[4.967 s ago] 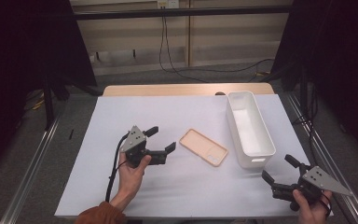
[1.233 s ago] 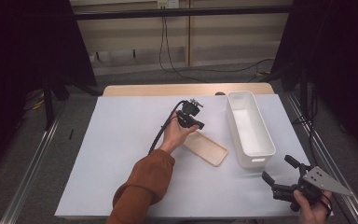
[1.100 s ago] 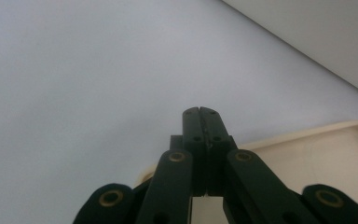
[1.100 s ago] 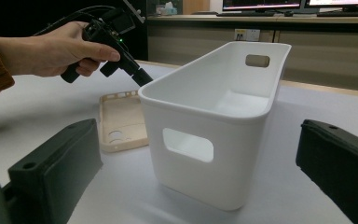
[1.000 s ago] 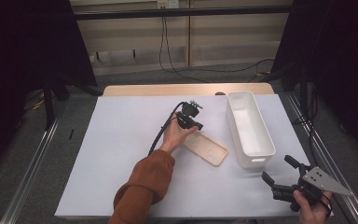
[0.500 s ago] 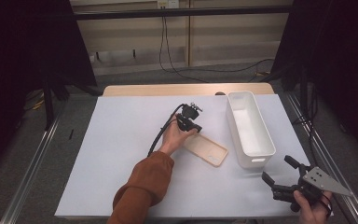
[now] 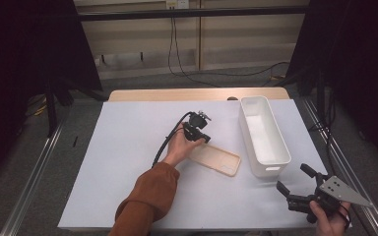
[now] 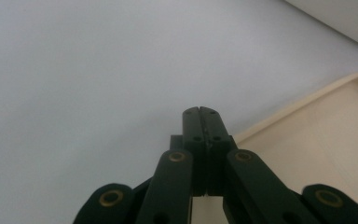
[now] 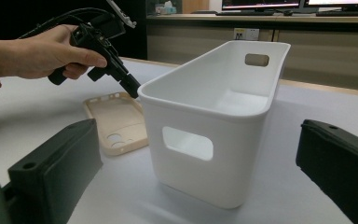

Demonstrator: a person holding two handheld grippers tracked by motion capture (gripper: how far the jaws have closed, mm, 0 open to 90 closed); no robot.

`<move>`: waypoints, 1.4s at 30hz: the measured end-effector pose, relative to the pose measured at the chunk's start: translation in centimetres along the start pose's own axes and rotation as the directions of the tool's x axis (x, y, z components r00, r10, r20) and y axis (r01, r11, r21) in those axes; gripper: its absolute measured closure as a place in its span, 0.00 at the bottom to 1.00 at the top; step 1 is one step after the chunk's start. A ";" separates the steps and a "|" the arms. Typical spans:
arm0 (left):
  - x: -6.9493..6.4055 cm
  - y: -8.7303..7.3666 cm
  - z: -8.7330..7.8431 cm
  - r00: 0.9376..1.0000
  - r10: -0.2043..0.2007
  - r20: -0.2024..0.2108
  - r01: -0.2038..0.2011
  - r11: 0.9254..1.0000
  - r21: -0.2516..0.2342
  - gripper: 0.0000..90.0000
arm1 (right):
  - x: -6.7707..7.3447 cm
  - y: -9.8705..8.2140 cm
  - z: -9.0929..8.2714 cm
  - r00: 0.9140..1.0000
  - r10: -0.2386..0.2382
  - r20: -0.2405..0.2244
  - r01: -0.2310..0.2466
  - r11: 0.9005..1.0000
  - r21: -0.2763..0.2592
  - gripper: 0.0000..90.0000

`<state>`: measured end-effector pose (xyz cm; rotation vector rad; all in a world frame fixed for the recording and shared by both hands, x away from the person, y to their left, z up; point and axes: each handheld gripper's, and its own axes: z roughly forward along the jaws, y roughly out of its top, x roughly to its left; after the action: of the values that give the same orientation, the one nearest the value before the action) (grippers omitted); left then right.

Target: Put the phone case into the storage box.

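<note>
phone case [image 7: 216, 159] lies just beside the pressed-together left tongs [image 7: 205, 139]; right tongs [image 7: 293, 181] spread, well apart.

Phone case [image 7: 215, 159], centre of high view: beige, soft-looking plastic, smooth matt finish. Bin [image 7: 263, 135], right of centre: white plastic, smooth, faint sheen seen on rim. Table cover [image 7: 128, 142]: pale matt sheet, smooth. Left gripper [image 8: 200, 122]: black matt plastic, brass-coloured rivets noted at joints. Sleeve [image 7: 145, 199], lower centre: rust-brown knitted cloth.

Phone case [image 7: 216, 159] left of bin [image 7: 264, 134]
</note>
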<state>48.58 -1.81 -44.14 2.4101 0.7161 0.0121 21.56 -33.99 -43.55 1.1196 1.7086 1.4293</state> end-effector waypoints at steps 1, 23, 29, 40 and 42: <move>0.0 -0.1 -0.1 1.000 0.003 -0.001 -0.003 1.000 0.003 1.00 | 0.0 0.0 0.0 1.000 0.001 0.002 -0.001 1.000 -0.001 0.00; -0.5 -2.4 -1.5 1.000 -0.001 0.015 0.001 1.000 -0.003 1.00 | -0.1 0.0 0.0 1.000 -0.011 0.014 0.011 1.000 0.001 0.00; -0.7 -3.3 -1.6 1.000 0.014 0.009 -0.014 1.000 0.017 1.00 | 0.0 0.0 0.0 1.000 -0.016 0.023 0.016 1.000 0.000 0.00; -1.5 -4.0 -2.1 0.999 0.039 -0.002 -0.039 0.999 0.035 1.00 | 0.0 0.0 0.0 1.000 -0.014 0.024 0.014 1.000 -0.001 0.00; -1.6 -4.1 -2.2 0.999 0.039 -0.002 -0.039 0.998 0.041 1.00 | 0.0 0.0 0.0 1.000 -0.015 0.023 0.015 1.000 0.000 0.00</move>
<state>44.81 1.36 -44.40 2.4637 0.6762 0.0169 21.56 -33.96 -43.54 1.1162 1.6976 1.4021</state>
